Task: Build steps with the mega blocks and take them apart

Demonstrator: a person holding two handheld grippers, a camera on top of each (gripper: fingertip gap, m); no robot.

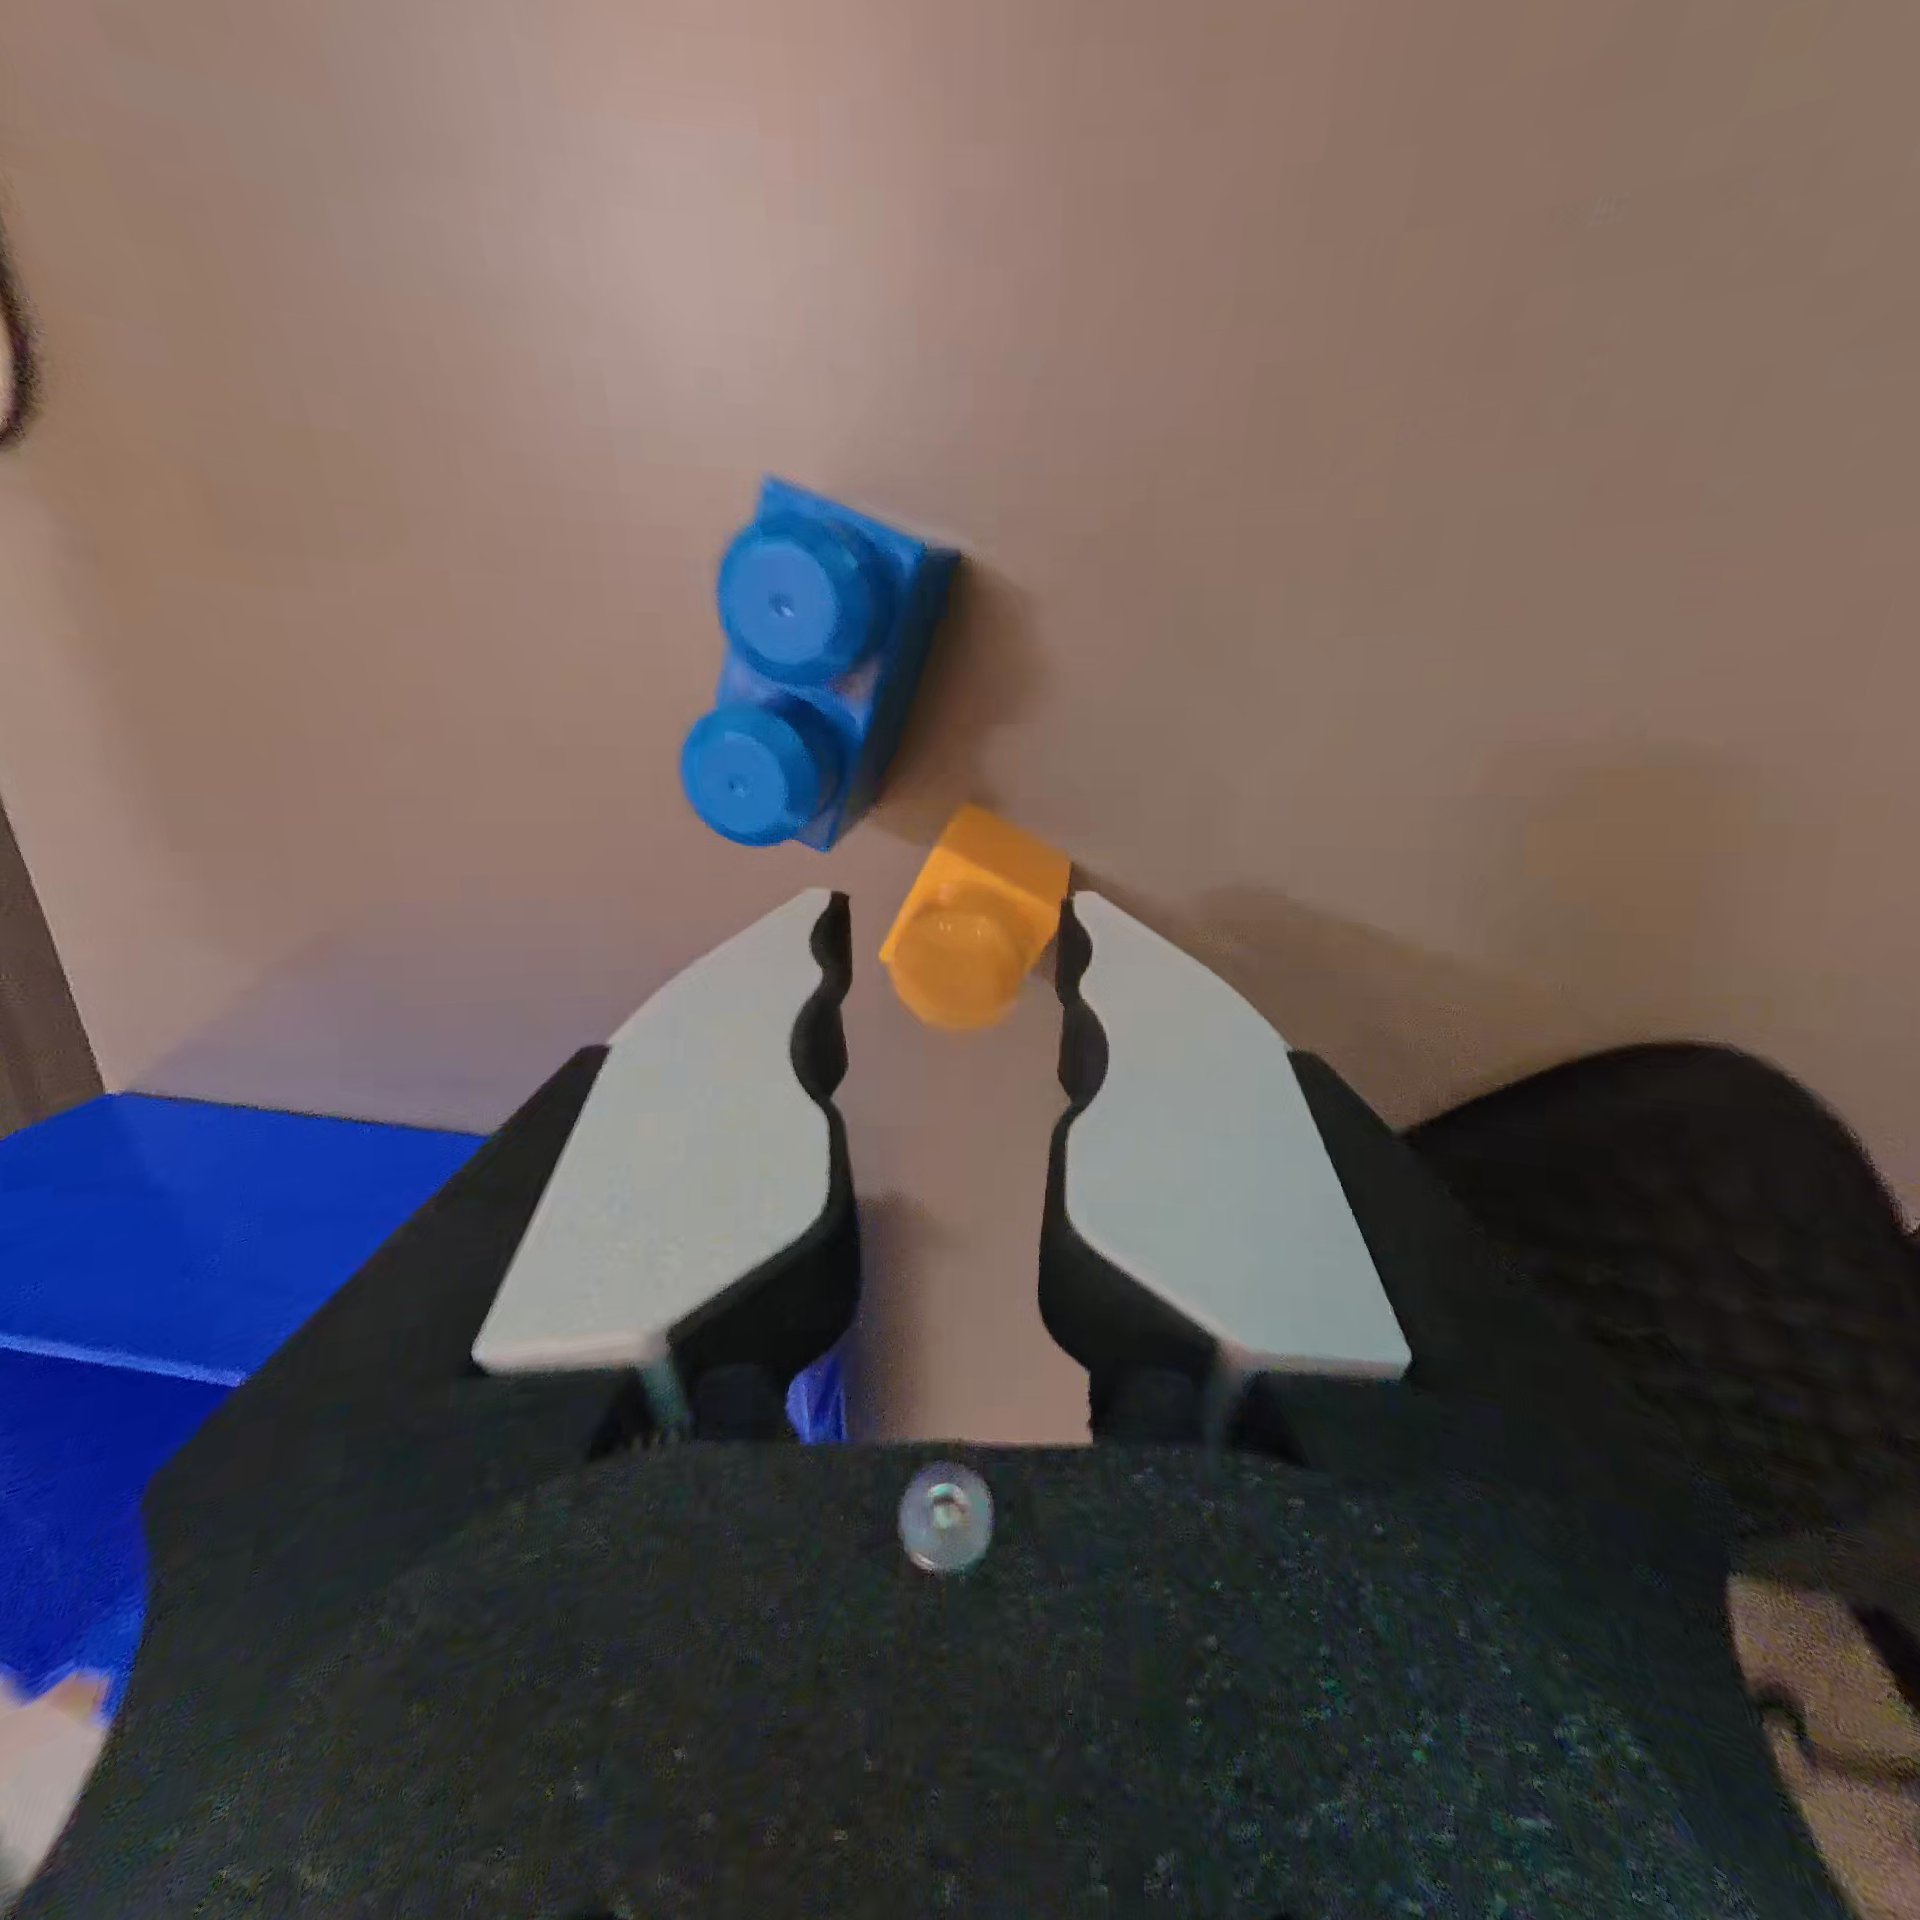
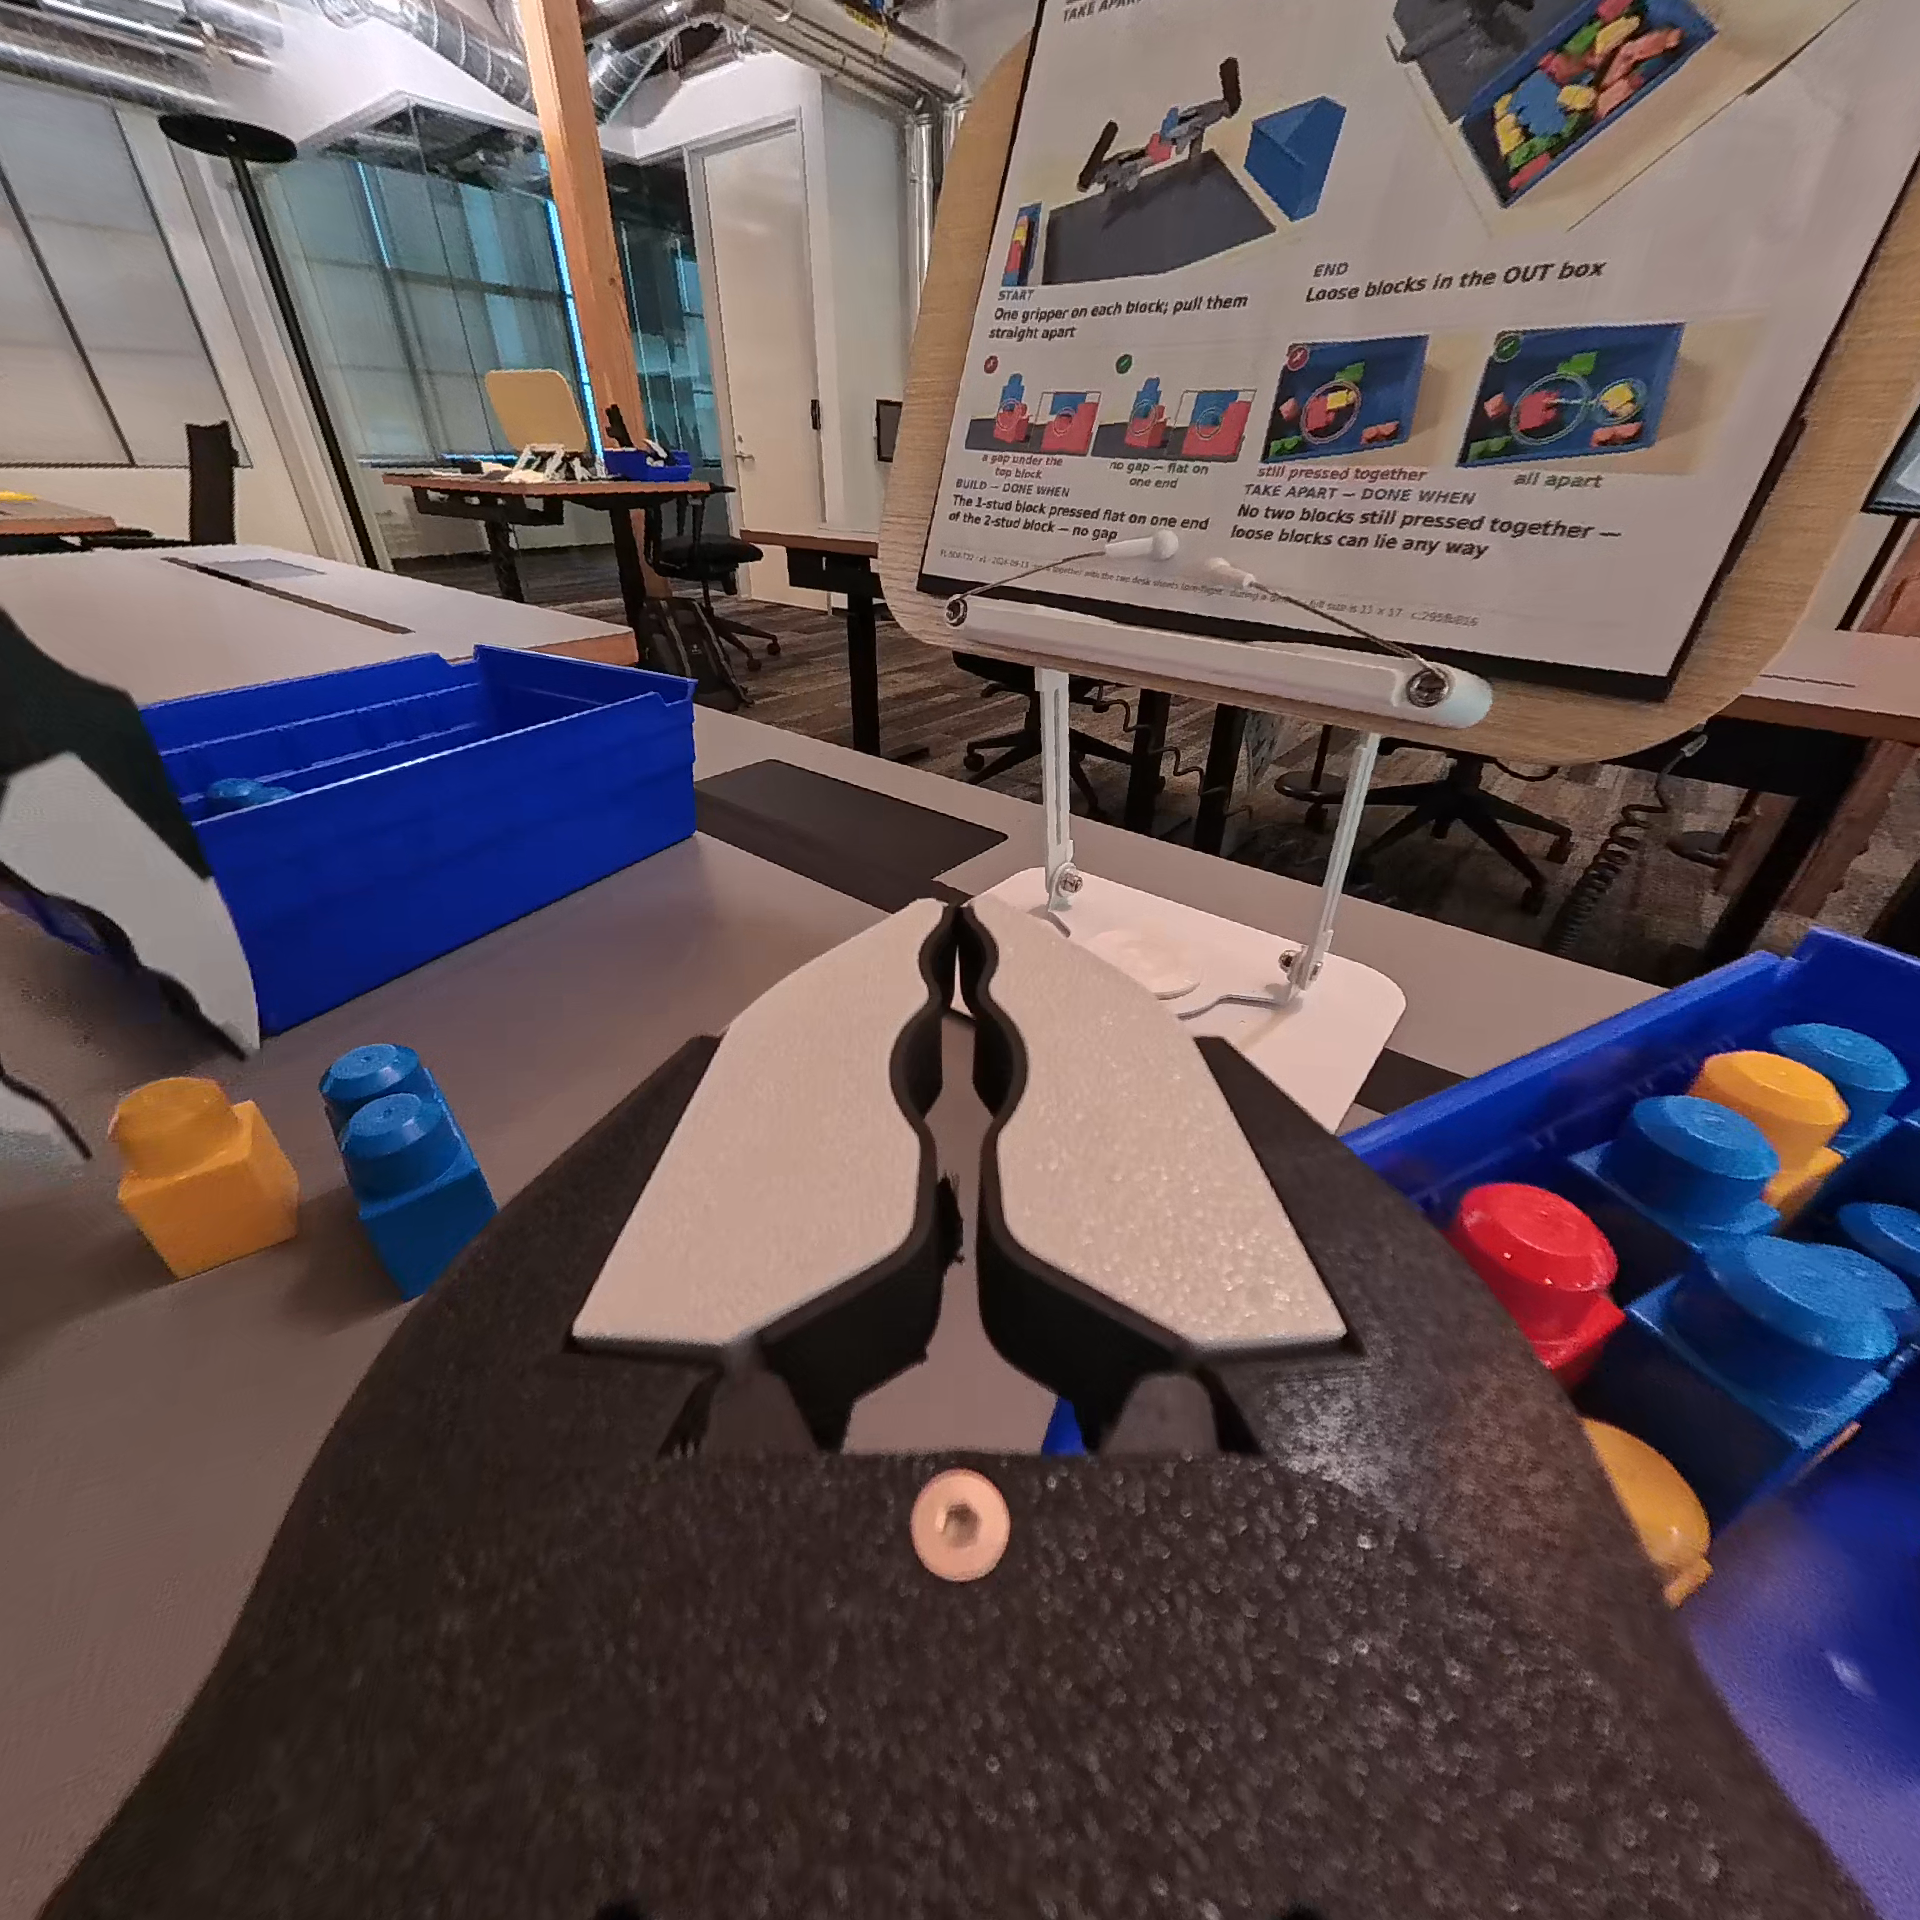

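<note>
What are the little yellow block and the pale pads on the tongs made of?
The yellow block looks like smooth moulded plastic, slightly glossy, with a soft highlight on its stud. The pads look like a matte, pebbled pale grey plastic or rubbery sheet; which one is unclear.

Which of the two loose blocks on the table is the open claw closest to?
The yellow block, one stud, right at the left gripper's tips; the blue block has two studs.

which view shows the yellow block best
The right wrist view: the yellow block stands whole and sharp on the table beside the blue block. The left wrist view shows it from above, slightly blurred, between the open left gripper's fingertips.
</note>
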